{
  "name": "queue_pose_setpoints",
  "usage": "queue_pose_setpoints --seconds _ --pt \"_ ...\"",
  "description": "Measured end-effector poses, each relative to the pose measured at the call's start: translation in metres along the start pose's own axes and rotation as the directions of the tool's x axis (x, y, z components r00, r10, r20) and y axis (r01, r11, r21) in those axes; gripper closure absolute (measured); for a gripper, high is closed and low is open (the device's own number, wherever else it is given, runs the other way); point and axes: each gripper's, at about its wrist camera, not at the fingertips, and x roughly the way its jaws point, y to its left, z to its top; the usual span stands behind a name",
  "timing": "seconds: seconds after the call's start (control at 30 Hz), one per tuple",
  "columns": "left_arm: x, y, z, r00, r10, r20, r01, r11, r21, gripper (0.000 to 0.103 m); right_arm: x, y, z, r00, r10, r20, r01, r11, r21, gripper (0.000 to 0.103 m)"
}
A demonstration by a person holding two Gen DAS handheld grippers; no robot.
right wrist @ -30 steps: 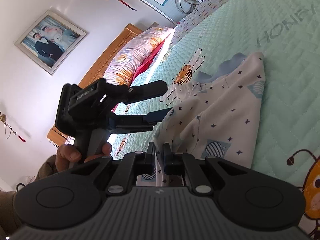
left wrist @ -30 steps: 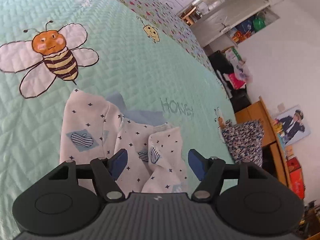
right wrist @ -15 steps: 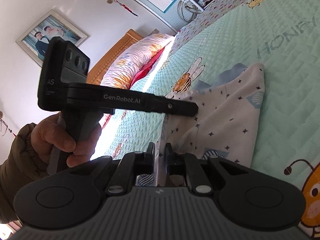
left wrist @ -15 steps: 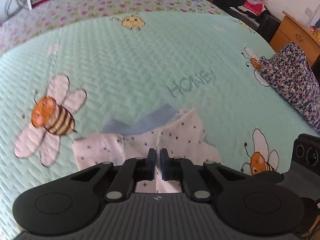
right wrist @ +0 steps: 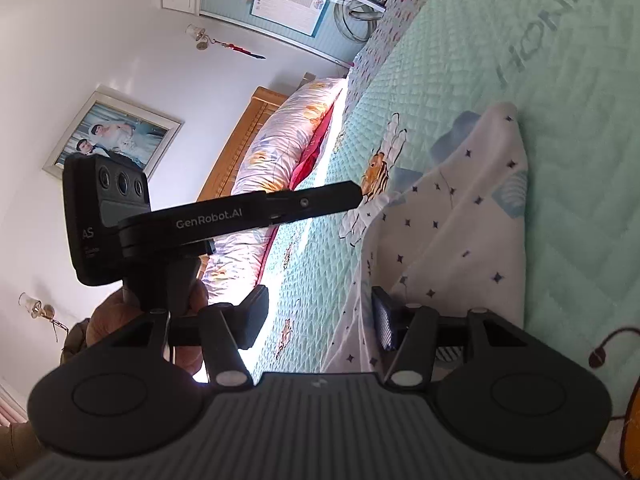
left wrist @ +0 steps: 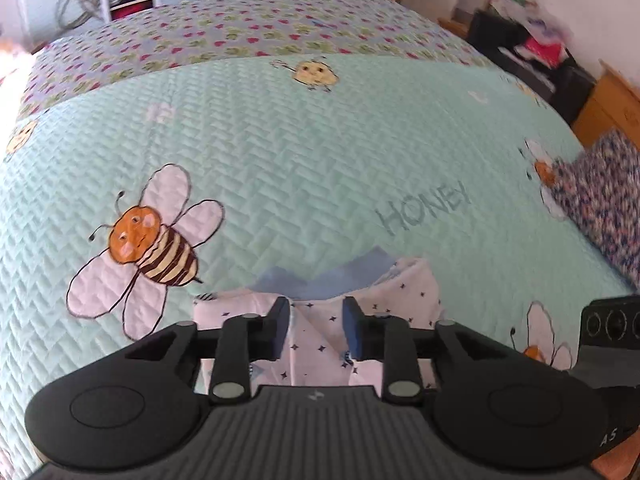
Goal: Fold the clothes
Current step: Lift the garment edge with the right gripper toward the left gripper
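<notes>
A white star-print garment [left wrist: 408,292] with a blue collar lies bunched on the mint bee bedspread [left wrist: 300,160]. My left gripper [left wrist: 316,320] hovers over its near part. Its jaws are opening, and a fold of the cloth lies between the pads without being pressed. In the right wrist view the garment [right wrist: 460,220] drapes up toward my right gripper [right wrist: 320,316]. Those jaws are opening too, with the cloth's edge loose between them near the right pad. The left gripper [right wrist: 354,198] reaches in edge-on above the cloth, held by a person's hand [right wrist: 116,312].
A dark floral garment [left wrist: 600,204] is heaped at the bed's right edge, with a wooden cabinet [left wrist: 612,100] beyond it. Flowered pillows [right wrist: 280,152] and a wooden headboard [right wrist: 240,136] lie at the bed's far end. The right gripper's body [left wrist: 612,328] shows at the right edge.
Half a second ago both grippers were pinched shut on the cloth; now both have their jaws apart. The left gripper has lifted and tilted, showing more of the bed.
</notes>
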Motion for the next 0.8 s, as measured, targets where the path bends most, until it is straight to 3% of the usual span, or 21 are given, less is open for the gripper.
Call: queue_pose_setpoints --seconds 0.07,0.17,0.2,0.27,0.3,0.37,0.47,0.53,0.57,0.7,0.77,0.8 --pt "-0.014 0.014 -0.012 0.999 0.0 0.051 0.005 0.997 -0.083 0.064 0.005 0.005 0.009 0.998 -0.056 -0.022 0.056 0.998 -0.005 0.047" --pt "-0.03 0.026 -0.037 0.995 0.018 0.096 -0.003 0.988 -0.153 0.058 0.027 0.01 0.024 0.979 -0.158 -0.128 0.155 0.987 -0.031 0.047" --pt "-0.033 0.029 -0.047 0.995 0.011 0.097 0.005 0.985 -0.17 0.057 0.035 0.013 0.027 0.966 -0.198 -0.165 0.192 0.98 -0.05 0.052" --pt "-0.037 0.035 -0.065 0.996 0.0 0.094 0.019 0.979 -0.203 0.055 0.052 0.015 0.03 0.926 -0.278 -0.256 0.259 0.96 -0.107 0.079" --pt "-0.038 0.039 -0.072 0.996 -0.002 0.093 0.022 0.975 -0.219 0.054 0.06 0.017 0.03 0.903 -0.312 -0.295 0.279 0.949 -0.149 0.102" --pt "-0.041 0.047 -0.086 0.994 -0.017 0.104 0.043 0.967 -0.253 0.053 0.065 0.022 0.029 0.895 -0.309 -0.323 0.26 0.948 -0.186 0.101" --pt "-0.044 0.058 -0.101 0.992 -0.016 0.126 0.053 0.954 -0.294 0.049 0.053 0.02 0.033 0.963 -0.149 -0.226 0.132 0.987 -0.091 0.101" --pt "-0.044 0.062 -0.106 0.991 -0.01 0.134 0.05 0.952 -0.302 0.049 0.049 0.007 0.035 0.983 -0.107 -0.149 0.106 0.994 -0.015 0.101" --pt "-0.044 0.063 -0.107 0.991 -0.013 0.136 0.053 0.952 -0.3 0.048 0.048 0.001 0.035 0.99 -0.092 -0.11 0.095 0.995 0.023 0.101" --pt "-0.044 0.058 -0.11 0.99 -0.023 0.141 0.058 0.967 -0.25 0.048 0.057 -0.019 0.025 0.981 -0.156 -0.116 0.166 0.983 0.083 0.095" --pt "-0.046 0.052 -0.112 0.988 -0.021 0.153 0.055 0.975 -0.218 0.048 0.051 -0.023 0.02 0.99 -0.12 -0.076 0.128 0.986 0.106 0.086" --pt "-0.047 0.049 -0.112 0.986 -0.028 0.162 0.06 0.978 -0.2 0.048 0.047 -0.022 0.019 0.994 -0.101 -0.049 0.106 0.988 0.114 0.071"
